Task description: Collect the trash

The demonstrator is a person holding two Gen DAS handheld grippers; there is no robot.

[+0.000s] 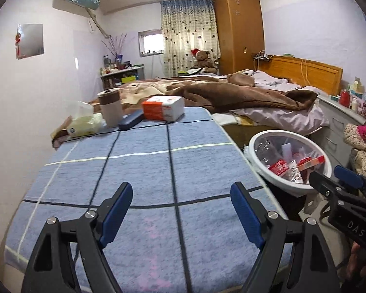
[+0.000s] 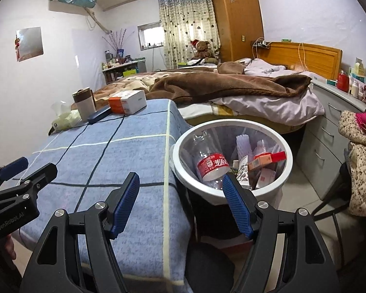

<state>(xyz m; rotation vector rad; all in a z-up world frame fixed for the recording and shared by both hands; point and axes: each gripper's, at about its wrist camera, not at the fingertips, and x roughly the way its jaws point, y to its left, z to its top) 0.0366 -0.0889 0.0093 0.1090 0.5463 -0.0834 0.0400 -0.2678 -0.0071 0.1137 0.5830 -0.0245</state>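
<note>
With both tongs, left and right, apart and empty, trash sits in the bin at frame right, surface looks cleared; next: check for leftovers.

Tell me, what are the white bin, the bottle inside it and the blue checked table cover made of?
White bin: looks like smooth, glossy plastic, with a clear liner. Bottle: clear thin plastic, see-through, with a red printed label. Blue checked cover: woven, fuzzy cloth, likely cotton or terry; matte and draping over the edge.
</note>
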